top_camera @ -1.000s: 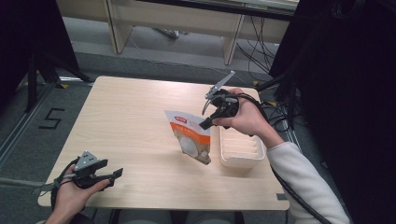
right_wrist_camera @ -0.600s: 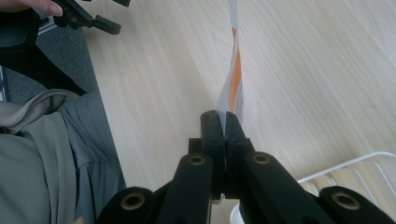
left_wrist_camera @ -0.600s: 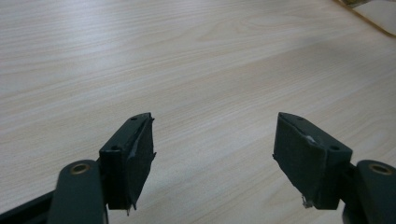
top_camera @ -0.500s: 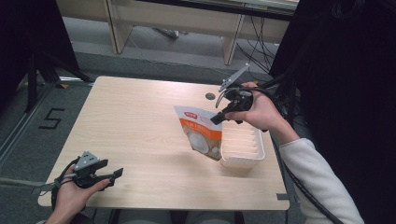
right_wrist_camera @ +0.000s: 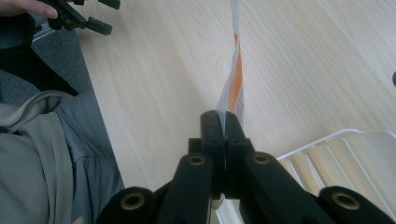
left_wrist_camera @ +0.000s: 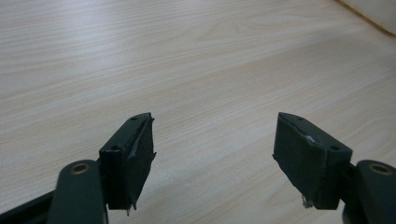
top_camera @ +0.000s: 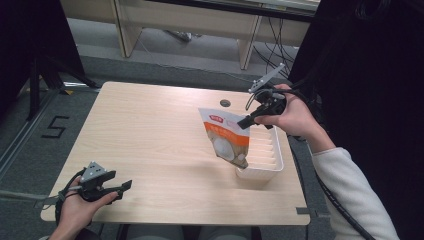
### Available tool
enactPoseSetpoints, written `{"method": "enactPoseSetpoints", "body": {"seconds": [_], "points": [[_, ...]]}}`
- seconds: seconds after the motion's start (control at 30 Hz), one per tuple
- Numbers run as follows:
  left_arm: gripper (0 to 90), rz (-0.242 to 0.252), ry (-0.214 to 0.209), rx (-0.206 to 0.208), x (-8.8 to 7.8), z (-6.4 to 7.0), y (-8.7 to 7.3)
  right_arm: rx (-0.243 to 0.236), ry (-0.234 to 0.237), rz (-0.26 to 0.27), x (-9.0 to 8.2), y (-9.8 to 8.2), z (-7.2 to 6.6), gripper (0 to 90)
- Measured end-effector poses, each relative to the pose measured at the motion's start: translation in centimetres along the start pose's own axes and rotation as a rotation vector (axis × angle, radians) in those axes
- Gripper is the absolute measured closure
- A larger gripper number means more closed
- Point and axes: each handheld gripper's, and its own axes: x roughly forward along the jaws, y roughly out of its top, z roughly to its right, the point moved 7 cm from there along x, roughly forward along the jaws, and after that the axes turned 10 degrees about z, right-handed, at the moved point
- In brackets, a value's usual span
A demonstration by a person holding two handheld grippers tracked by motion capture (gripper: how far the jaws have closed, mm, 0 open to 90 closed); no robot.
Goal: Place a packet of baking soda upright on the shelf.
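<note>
One pouch (top_camera: 226, 137), pinched between the right gripper (top_camera: 243, 122) fingers; one white tray (top_camera: 265, 155) beneath them. Left gripper (top_camera: 125, 185) fingers spread, over one table (top_camera: 150, 130).

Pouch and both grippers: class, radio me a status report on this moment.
Right gripper shut on pouch, pouch hanging over the white tray's near edge. Left gripper open, low at the table's near corner. Nothing between pouch and tray.

You've got a light wood table (top_camera: 160, 135) with a small dark round hole (top_camera: 225, 103) near its far edge. A white ribbed tray (top_camera: 267, 170) sits at your right.
</note>
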Motion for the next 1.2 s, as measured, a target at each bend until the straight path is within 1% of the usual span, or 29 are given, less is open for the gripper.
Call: {"method": "enactPoseSetpoints", "body": {"seconds": [0.1, 0.17, 0.27, 0.3, 0.4, 0.43, 0.47, 0.5, 0.67, 0.7, 0.73, 0.77, 0.83, 0.9, 0.93, 1.0, 1.1, 1.2], "points": [[28.0, 0.0, 0.0, 0.0, 0.0, 0.0, 0.0, -0.008, -0.006, 0.008, -0.4, 0.0, 0.3, 90.0], [28.0, 0.0, -0.001, 0.001, 0.0, 0.0, 0.0, -0.003, -0.004, 0.009, -0.7, 0.0, 0.3, 90.0], [28.0, 0.001, 0.001, -0.009, 0.0, 0.0, 0.0, -0.007, -0.006, 0.01, -1.0, -0.1, 0.4, 90.0], [28.0, 0.0, 0.0, 0.001, 0.0, 0.0, 0.0, -0.006, -0.01, 0.01, -1.4, -0.2, 0.5, 90.0], [28.0, 0.002, 0.0, 0.0, 0.0, 0.0, 0.0, -0.016, -0.015, 0.01, -1.7, -0.3, 0.8, 90.0], [28.0, 0.002, 0.0, 0.0, 0.0, 0.0, 0.0, -0.004, -0.007, 0.005, -1.8, -0.4, 0.7, 90.0], [28.0, 0.001, 0.0, 0.002, 0.0, 0.0, 0.0, -0.014, -0.011, 0.007, -2.1, -0.5, 0.9, 90.0], [28.0, 0.001, 0.0, 0.001, 0.0, 0.0, 0.0, 0.0, -0.012, 0.004, -2.3, -0.6, 0.9, 90.0], [28.0, 0.004, 0.001, -0.002, 0.0, 0.0, 0.0, -0.002, -0.016, 0.008, -2.9, -0.9, 1.3, 90.0], [28.0, 0.003, 0.002, -0.002, 0.0, 0.0, 0.0, 0.006, -0.015, 0.004, -3.2, -1.0, 1.3, 90.0], [28.1, 0.002, 0.002, -0.003, 0.0, 0.0, 0.0, 0.0, -0.019, 0.007, -3.4, -1.1, 1.6, 90.0], [28.1, 0.007, -0.001, -0.003, 0.1, 0.0, 0.0, 0.013, -0.028, 0.004, -3.6, -1.2, 1.7, 90.0], [28.0, 0.001, 0.002, 0.002, 0.0, 0.0, 0.0, 0.007, -0.025, 0.007, -3.8, -1.4, 1.9, 90.0], [28.0, 0.004, 0.0, -0.003, 0.1, 0.0, 0.0, 0.009, -0.024, 0.005, -3.9, -1.4, 2.0, 90.0], [28.1, 0.004, -0.001, -0.003, 0.1, 0.0, 0.0, 0.019, -0.028, 0.001, -4.0, -1.6, 2.0, 90.0], [28.1, 0.003, 0.001, -0.002, 0.0, 0.0, 0.0, 0.013, -0.034, 0.003, -4.4, -1.8, 2.4, 90.0], [28.0, 0.003, 0.001, -0.002, 0.0, 0.0, 0.0, 0.015, -0.033, 0.0, -4.7, -1.9, 2.4, 90.0], [28.0, 0.008, -0.001, -0.002, 0.1, 0.0, 0.0, 0.017, -0.043, -0.003, -5.0, -2.0, 2.7, 90.0]]}}
